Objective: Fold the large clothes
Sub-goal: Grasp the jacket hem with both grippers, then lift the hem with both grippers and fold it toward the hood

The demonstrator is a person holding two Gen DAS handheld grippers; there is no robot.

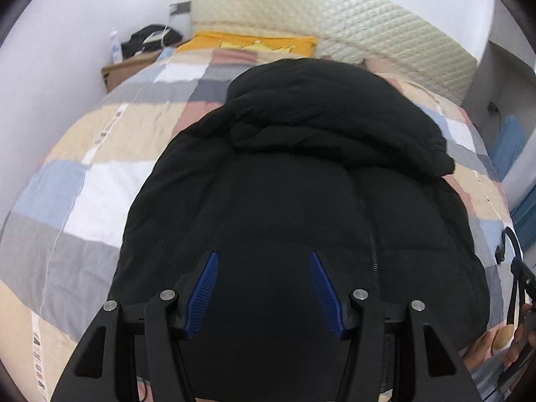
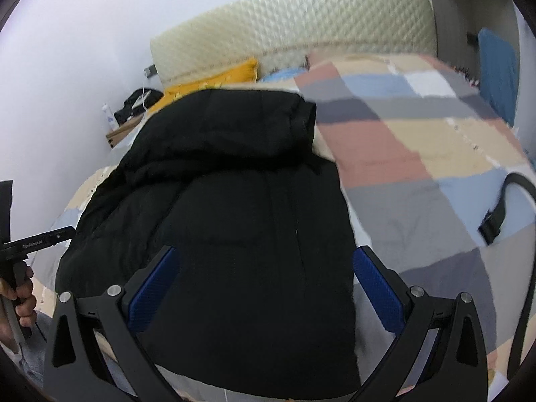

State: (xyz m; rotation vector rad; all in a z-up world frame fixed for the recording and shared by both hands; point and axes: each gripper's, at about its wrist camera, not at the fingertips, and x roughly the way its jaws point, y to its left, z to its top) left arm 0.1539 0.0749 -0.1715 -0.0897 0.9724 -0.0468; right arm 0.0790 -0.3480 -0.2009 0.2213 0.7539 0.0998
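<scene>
Black puffer jacket [image 1: 284, 201] is laid partly folded on the bed [image 1: 83, 174], left claw [image 1: 264, 261] and right claw [image 2: 264, 268] held apart above its hem, next fold judged pending.

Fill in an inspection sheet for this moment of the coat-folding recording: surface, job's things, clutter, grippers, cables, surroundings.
Surface: bed with patchwork quilt, lightly wrinkled.
Job's things: black puffer jacket lying on the quilt, hood towards the headboard.
Clutter: black strap on the quilt; yellow pillow.
Grippers: left gripper and right gripper both open above the jacket's near end, holding nothing.
Cables: white cord by the wall.
Surroundings: quilted headboard; bedside stand with bottle and dark bundle.
</scene>
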